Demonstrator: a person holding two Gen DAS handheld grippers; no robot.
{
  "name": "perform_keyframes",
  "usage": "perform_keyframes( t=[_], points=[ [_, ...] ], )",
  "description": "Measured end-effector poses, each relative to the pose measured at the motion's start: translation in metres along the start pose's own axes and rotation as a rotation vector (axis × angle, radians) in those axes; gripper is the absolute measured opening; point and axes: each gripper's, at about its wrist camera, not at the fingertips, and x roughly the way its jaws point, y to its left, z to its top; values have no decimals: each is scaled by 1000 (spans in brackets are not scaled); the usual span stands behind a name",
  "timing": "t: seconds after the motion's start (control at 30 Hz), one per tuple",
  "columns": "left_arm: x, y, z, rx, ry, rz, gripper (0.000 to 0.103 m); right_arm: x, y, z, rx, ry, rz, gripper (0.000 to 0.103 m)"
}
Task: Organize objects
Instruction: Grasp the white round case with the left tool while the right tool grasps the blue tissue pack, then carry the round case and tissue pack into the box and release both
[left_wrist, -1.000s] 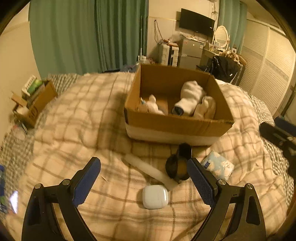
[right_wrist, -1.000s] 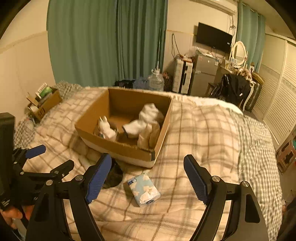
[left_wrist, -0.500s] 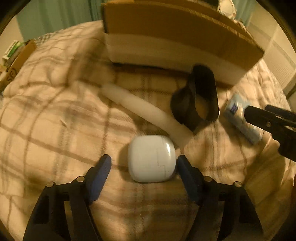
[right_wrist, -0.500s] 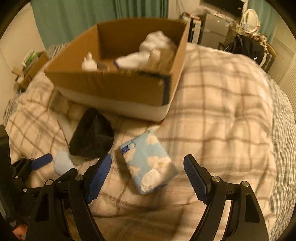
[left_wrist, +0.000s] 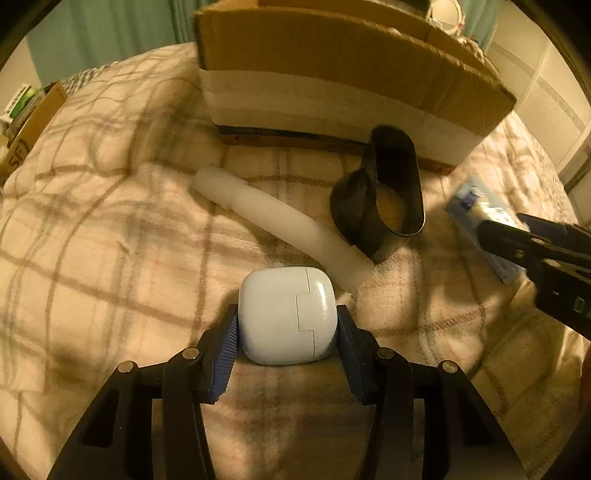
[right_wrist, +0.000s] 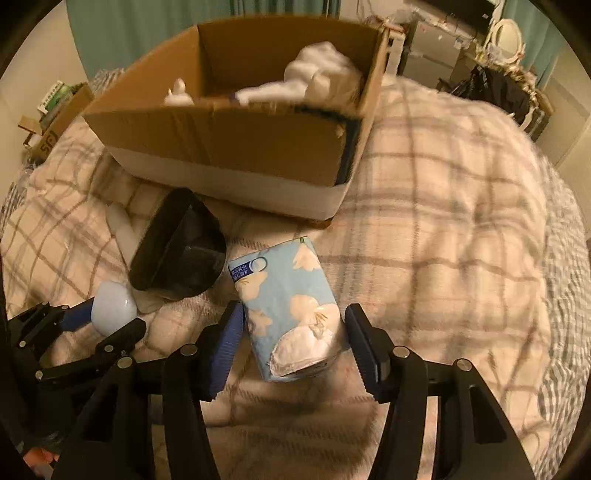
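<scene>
My left gripper (left_wrist: 287, 320) is shut on a white earbud case (left_wrist: 287, 314) that rests on the plaid blanket; the case also shows in the right wrist view (right_wrist: 110, 308). My right gripper (right_wrist: 293, 321) is low over a blue tissue pack (right_wrist: 290, 306); its pads touch both sides of the pack. A white tube (left_wrist: 280, 225) and a black curved holder (left_wrist: 384, 195) lie beyond the case. The cardboard box (right_wrist: 229, 147) stands behind, with white socks (right_wrist: 317, 74) inside.
The plaid blanket (right_wrist: 443, 206) covers the bed, with open bedding to the right of the box. A small cardboard box of items (left_wrist: 22, 122) sits off the bed's left side. Furniture and a curtain stand at the back.
Both grippers have come down toward the bed. The left jaws closed onto the earbud case. The right jaws narrowed around the tissue pack.
</scene>
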Motion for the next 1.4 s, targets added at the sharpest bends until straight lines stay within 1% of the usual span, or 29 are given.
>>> perform_keyframes(
  t=[0.1,0.17,0.33,0.43,0.53,0.6,0.67,0.73,0.83,1.0,1.2,1.33,1.4],
  points=[
    [-16,6,-6,-24,-21,-12,51,-22,4,-3,-1,-53,-7,56],
    [-27,8,-9,-23,-33,-3,51,-41,8,-5,-12,-87,-2,56],
    [-59,14,-19,-21,-74,0,51,-76,16,-6,-29,-133,-7,55],
    [-72,11,-13,-7,-96,-5,51,-92,18,-10,-24,-156,-5,55],
    [-82,13,7,-5,-109,-20,51,-109,19,-12,-25,-189,-16,55],
    [-95,18,16,-18,-133,-37,51,-122,22,-10,-25,-220,-22,55],
    [-104,21,24,-28,-153,-55,51,-135,22,-7,-17,-249,-5,55],
    [-117,21,35,-30,-180,-65,51,-148,22,-1,-8,-277,14,55],
    [-132,20,52,-18,-220,-70,51,-164,25,9,-25,-312,0,55],
    [-146,15,86,7,-261,-77,51,-182,22,35,-17,-365,25,55],
    [-152,-1,126,73,-317,-72,51,-183,15,80,-14,-395,29,55],
    [-144,-8,158,97,-342,-79,51,-175,10,111,-8,-414,39,55],
    [-137,-9,174,100,-357,-80,51,-164,6,129,1,-420,49,55]
  ],
)
